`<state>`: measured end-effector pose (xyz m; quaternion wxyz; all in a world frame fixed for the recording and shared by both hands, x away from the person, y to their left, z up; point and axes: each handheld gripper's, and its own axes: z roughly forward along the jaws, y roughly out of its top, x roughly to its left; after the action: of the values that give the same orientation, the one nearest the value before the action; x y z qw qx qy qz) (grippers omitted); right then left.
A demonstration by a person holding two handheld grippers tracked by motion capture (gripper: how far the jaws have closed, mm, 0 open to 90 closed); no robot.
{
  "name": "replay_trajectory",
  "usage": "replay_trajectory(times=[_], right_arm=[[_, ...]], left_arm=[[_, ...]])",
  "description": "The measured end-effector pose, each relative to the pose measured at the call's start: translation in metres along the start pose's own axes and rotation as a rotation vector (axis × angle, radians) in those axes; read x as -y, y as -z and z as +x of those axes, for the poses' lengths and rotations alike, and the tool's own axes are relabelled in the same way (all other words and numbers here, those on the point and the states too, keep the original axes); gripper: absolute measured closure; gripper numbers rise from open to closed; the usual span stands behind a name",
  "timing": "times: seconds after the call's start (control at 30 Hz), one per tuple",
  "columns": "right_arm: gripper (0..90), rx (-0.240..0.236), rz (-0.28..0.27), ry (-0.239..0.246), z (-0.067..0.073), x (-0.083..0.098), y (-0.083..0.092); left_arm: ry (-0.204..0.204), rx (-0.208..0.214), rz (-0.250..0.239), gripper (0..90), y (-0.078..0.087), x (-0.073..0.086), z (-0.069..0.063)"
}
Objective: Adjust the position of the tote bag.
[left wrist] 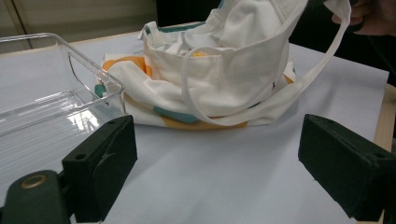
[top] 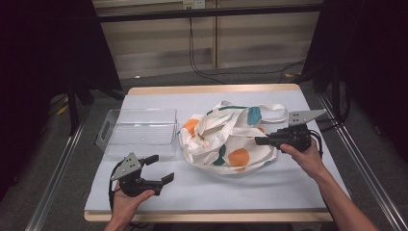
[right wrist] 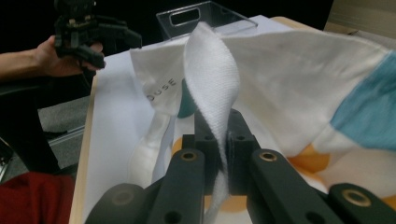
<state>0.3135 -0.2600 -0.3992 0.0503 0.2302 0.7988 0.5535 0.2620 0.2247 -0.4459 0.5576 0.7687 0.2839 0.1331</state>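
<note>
A white cloth tote bag [top: 226, 139] with orange and teal patches lies crumpled on the middle of the table. My right gripper [top: 260, 140] is at the bag's right side, shut on one of its white webbing straps [right wrist: 212, 88], which rises from between the jaws. The bag's open mouth [left wrist: 205, 46] faces the left gripper view, a strap looping down its front. My left gripper [top: 159, 168] is held near the table's front left, open, with nothing between its jaws; it is apart from the bag.
A clear plastic bin [top: 137, 131] stands left of the bag, with nothing visible inside. The pale blue table cover [top: 269, 183] has wooden edges. Cables run across the floor beyond the table. Something red [right wrist: 32, 196] lies low beside the table.
</note>
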Motion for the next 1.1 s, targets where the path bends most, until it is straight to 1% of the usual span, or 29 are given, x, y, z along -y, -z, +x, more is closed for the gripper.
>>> replay_trajectory(times=[0.1, 0.13, 0.2, 0.23, 0.27, 0.3, 0.33, 0.47, 0.5, 0.57, 0.6, 0.63, 0.67, 0.7, 0.73, 0.77, 0.8, 0.83, 0.87, 0.9, 0.93, 0.97, 1.0, 1.03, 1.1], right_arm=[[86.3, -0.003, -0.003, -0.008, 0.007, 0.011, 0.003], [86.3, 0.0, -0.003, -0.008, 0.009, 0.014, 0.003], [86.3, -0.002, 0.013, -0.007, 0.014, 0.02, 0.002], [86.3, 0.009, 0.021, -0.002, 0.017, 0.023, 0.002], [86.3, 0.001, 0.023, -0.004, 0.02, 0.027, 0.002], [86.3, 0.006, 0.031, 0.0, 0.021, 0.029, 0.003], [86.3, 0.011, 0.034, -0.006, 0.023, 0.032, 0.004], [86.3, 0.007, 0.047, -0.022, 0.025, 0.043, 0.002], [86.3, -0.003, 0.056, -0.022, 0.025, 0.046, -0.002], [86.3, -0.002, 0.058, -0.026, 0.026, 0.047, -0.004], [86.2, -0.011, 0.061, -0.032, 0.026, 0.048, -0.006], [86.3, -0.018, 0.074, -0.026, 0.026, 0.05, -0.009], [86.3, -0.015, 0.084, -0.029, 0.026, 0.051, -0.012], [86.2, -0.021, 0.088, -0.032, 0.025, 0.052, -0.013], [86.2, -0.019, 0.089, -0.031, 0.025, 0.052, -0.014], [86.2, -0.018, 0.082, -0.031, 0.025, 0.051, -0.015], [86.2, -0.021, 0.08, -0.03, 0.025, 0.05, -0.015], [86.2, -0.022, 0.069, -0.027, 0.025, 0.048, -0.015], [86.2, -0.022, 0.069, -0.027, 0.025, 0.048, -0.015], [86.2, -0.023, 0.067, -0.026, 0.025, 0.047, -0.016], [86.2, -0.019, 0.066, -0.024, 0.024, 0.046, -0.016], [86.1, -0.02, 0.063, -0.025, 0.024, 0.045, -0.017], [86.1, -0.021, 0.064, -0.024, 0.025, 0.045, -0.017], [86.1, -0.019, 0.062, -0.019, 0.025, 0.045, -0.018], [86.1, -0.025, 0.06, -0.021, 0.026, 0.044, -0.018]], left_arm=[[-0.01, 0.0, -0.008, 13.0, 0.001, -0.001, -0.001], [-0.01, 0.009, -0.01, 13.9, 0.001, -0.002, -0.001], [-0.015, 0.003, -0.007, 15.5, 0.0, -0.003, -0.002], [-0.019, 0.015, -0.014, 16.1, 0.0, -0.004, -0.003], [-0.026, 0.021, -0.011, 17.4, 0.0, -0.004, -0.003], [-0.033, 0.02, -0.01, 18.6, 0.0, -0.005, -0.005], [-0.034, 0.02, -0.01, 19.4, -0.001, -0.006, -0.006], [-0.053, 0.03, -0.019, 24.4, -0.004, -0.011, -0.01], [-0.053, 0.047, -0.026, 28.9, -0.006, -0.012, -0.012], [-0.059, 0.055, -0.029, 29.4, -0.01, -0.016, -0.016], [-0.067, 0.067, -0.033, 31.9, -0.012, -0.018, -0.017], [-0.047, 0.099, -0.049, 35.2, -0.015, -0.02, -0.019], [-0.024, 0.119, -0.054, 35.8, -0.018, -0.022, -0.019], [-0.013, 0.13, -0.056, 38.5, -0.021, -0.023, -0.02], [-0.028, 0.116, -0.048, 41.7, -0.025, -0.026, -0.022], [-0.052, 0.111, -0.038, 42.0, -0.029, -0.027, -0.024], [-0.082, 0.114, -0.026, 42.6, -0.033, -0.029, -0.027], [-0.095, 0.115, -0.015, 44.4, -0.037, -0.031, -0.029], [-0.096, 0.121, -0.013, 44.4, -0.041, -0.034, -0.031], [-0.098, 0.128, -0.02, 44.4, -0.045, -0.037, -0.033], [-0.111, 0.13, -0.024, 44.3, -0.05, -0.041, -0.035], [-0.114, 0.135, -0.025, 43.4, -0.054, -0.043, -0.037], [-0.13, 0.151, -0.03, 43.1, -0.06, -0.047, -0.039], [-0.134, 0.154, -0.033, 43.3, -0.063, -0.049, -0.041], [-0.142, 0.182, -0.037, 44.8, -0.07, -0.054, -0.043]])
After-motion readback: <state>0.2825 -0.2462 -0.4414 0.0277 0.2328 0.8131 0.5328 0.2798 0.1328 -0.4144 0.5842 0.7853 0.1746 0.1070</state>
